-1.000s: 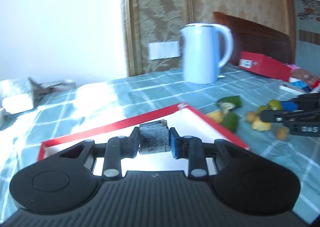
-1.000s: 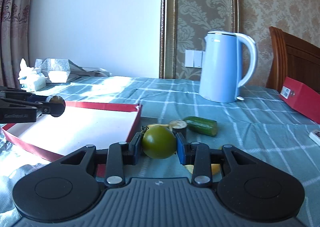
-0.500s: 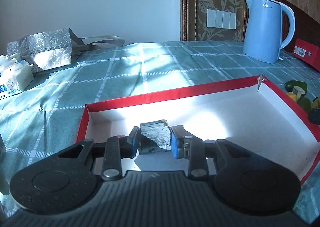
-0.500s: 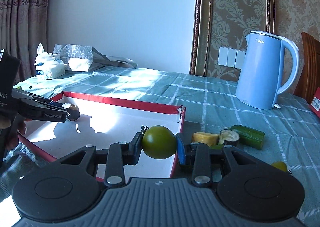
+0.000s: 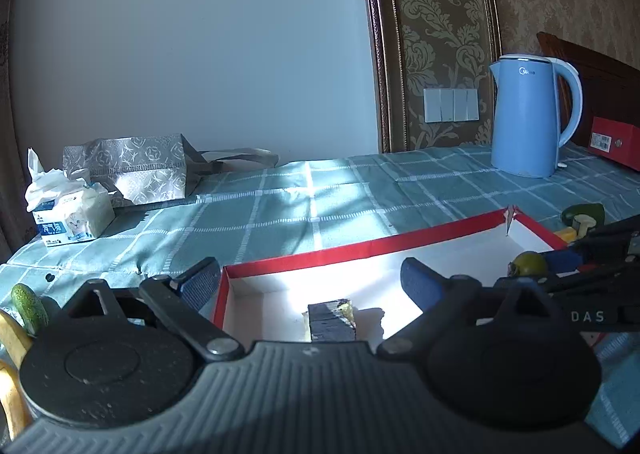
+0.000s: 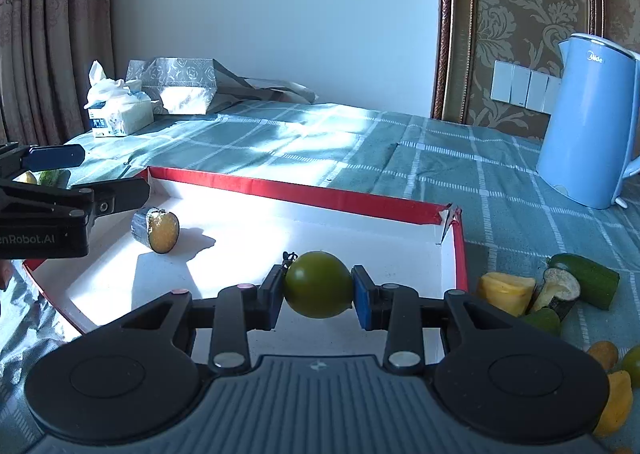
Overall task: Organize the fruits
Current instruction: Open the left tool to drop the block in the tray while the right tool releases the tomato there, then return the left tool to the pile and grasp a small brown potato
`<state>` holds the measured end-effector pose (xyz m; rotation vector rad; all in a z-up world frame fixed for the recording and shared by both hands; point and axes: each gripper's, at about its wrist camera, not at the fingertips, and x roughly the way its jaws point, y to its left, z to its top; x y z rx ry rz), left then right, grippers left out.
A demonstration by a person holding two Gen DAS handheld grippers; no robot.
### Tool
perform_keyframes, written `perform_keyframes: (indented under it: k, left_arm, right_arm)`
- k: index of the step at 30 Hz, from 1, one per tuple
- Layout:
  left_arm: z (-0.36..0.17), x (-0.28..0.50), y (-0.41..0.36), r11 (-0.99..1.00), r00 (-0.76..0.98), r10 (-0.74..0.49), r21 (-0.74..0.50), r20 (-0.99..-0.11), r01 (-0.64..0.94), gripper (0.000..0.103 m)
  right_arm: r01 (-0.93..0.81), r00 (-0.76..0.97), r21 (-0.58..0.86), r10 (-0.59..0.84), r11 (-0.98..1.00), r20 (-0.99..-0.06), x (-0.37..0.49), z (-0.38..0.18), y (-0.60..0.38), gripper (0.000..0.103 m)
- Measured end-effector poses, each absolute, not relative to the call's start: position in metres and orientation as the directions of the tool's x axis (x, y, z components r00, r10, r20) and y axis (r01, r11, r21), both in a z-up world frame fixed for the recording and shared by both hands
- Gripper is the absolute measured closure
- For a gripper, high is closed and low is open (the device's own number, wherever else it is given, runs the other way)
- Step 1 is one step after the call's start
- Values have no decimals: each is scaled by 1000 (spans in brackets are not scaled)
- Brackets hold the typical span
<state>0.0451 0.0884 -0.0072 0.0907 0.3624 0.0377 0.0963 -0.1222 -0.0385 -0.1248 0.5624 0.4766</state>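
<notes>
The left gripper (image 5: 310,274) has its jaws opening and already spread wide, with nothing pressed between them; the dark-skinned cut piece (image 5: 331,319) lies free on the white floor of the red-rimmed box (image 5: 360,250), just ahead of the pads. The right gripper (image 6: 318,286) is closed on a round green fruit (image 6: 318,284), its blue pads pressing both sides, and holds it above the near right part of the box.

In the right wrist view the cut piece shows a yellow face and rests in the box's left half, just beside the left gripper's fingers (image 6: 116,194). To the right of the box, on the cloth, lies a loose group of pieces: a yellow chunk (image 6: 506,292), a green cucumber-like piece (image 6: 588,282) and smaller yellow and green bits nearer the camera. In the left wrist view, another green piece (image 5: 28,308) sits at the near left edge.

The table is covered with a teal checked cloth (image 5: 340,194), sunlit in patches. Further back, to the left, stand a tissue pack (image 5: 70,214) and a silver patterned bag (image 5: 132,168). Far right stands a light blue kettle (image 5: 528,118), with a red box (image 5: 614,142) beside it. Behind are a plain pale wall, a patterned wallpaper panel with a switch plate (image 5: 451,105), and curtains (image 6: 48,34) at the far left.
</notes>
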Motion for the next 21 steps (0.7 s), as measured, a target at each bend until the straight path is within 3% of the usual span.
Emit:
perform_keyframes:
  k: [8, 11, 14, 15, 16, 19, 21]
  left_arm:
    - [-17, 45, 100, 998, 919, 65, 36, -388, -56, 8]
    - [-15, 41, 101, 998, 924, 62, 31, -378, -54, 8]
    - [-9, 34, 97, 999, 931, 50, 36, -362, -40, 9]
    - [-6, 32, 95, 999, 934, 37, 30, -356, -29, 9]
    - [-3, 29, 90, 1000, 938, 22, 27, -346, -13, 9]
    - [5, 23, 67, 997, 940, -62, 16, -334, 72, 9]
    - [6, 21, 48, 991, 935, -116, 17, -334, 129, 8]
  right_arm:
    - [-460, 745, 33, 406, 887, -530, 98, -41, -121, 67]
    - [-441, 784, 74, 424, 895, -454, 87, -26, -136, 67]
    - [-374, 874, 58, 372, 926, -311, 61, -2, -170, 46]
    - [-330, 908, 43, 330, 943, -257, 50, 3, -185, 31]
    - [-286, 933, 26, 285, 958, -218, 40, 5, -197, 23]
    - [-115, 984, -52, 107, 992, -139, 17, 0, -238, 23]
    - [-31, 987, -66, 20, 997, -157, 12, -8, -264, 23]
